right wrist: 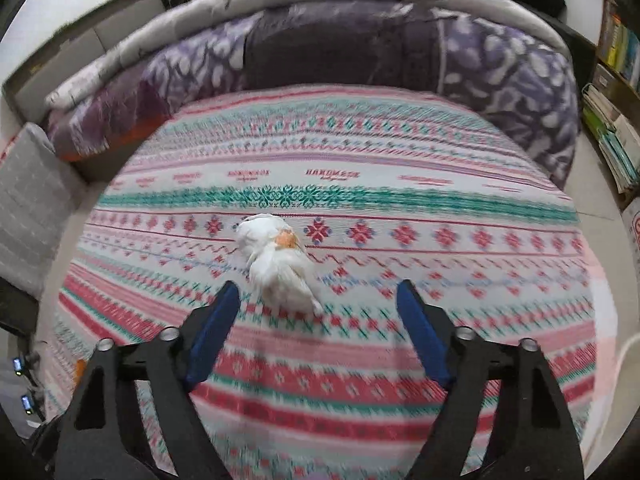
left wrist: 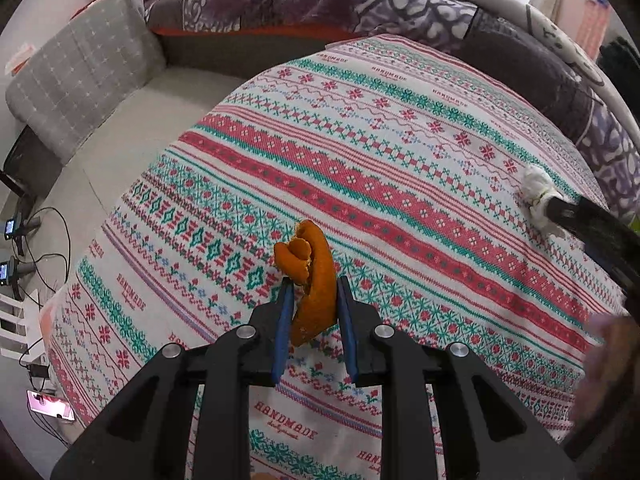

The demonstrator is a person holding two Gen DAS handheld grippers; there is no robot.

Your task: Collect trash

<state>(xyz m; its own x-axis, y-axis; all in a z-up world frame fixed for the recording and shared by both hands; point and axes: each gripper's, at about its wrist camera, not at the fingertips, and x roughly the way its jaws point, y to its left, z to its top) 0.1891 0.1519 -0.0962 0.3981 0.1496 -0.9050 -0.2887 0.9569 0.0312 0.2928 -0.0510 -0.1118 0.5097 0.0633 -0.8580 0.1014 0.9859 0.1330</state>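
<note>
- The orange peel (left wrist: 312, 280) is pinched between the two blue pads of the left gripper (left wrist: 314, 292). It sticks up above the cloth, near the near edge of the table.
- A crumpled white tissue (right wrist: 276, 260) lies on the cloth. It has a small orange bit (right wrist: 286, 239) tucked in its top.
- The right gripper (right wrist: 318, 296) has its jaws spread wide with nothing between them. The tissue sits just past the tips, closer to the left finger (right wrist: 216, 320).
- In the left wrist view the tissue (left wrist: 540, 196) is far off to the right, and a dark finger tip of the other gripper (left wrist: 560, 210) is right by it. It is well apart from the peel.
- The patterned tablecloth (left wrist: 400, 152) in red, green and white covers the whole table. Around the peel and the tissue only cloth shows.
- A purple quilt (right wrist: 360, 52) is piled along the far edge of the table and curves around the right side.
- A grey cushion (left wrist: 84, 68) sits to the far left, past the left edge of the cloth.
- Cables and small lit devices (left wrist: 10, 228) lie on the floor to the left.
- Stacked books (right wrist: 612, 136) stand at the right.
</note>
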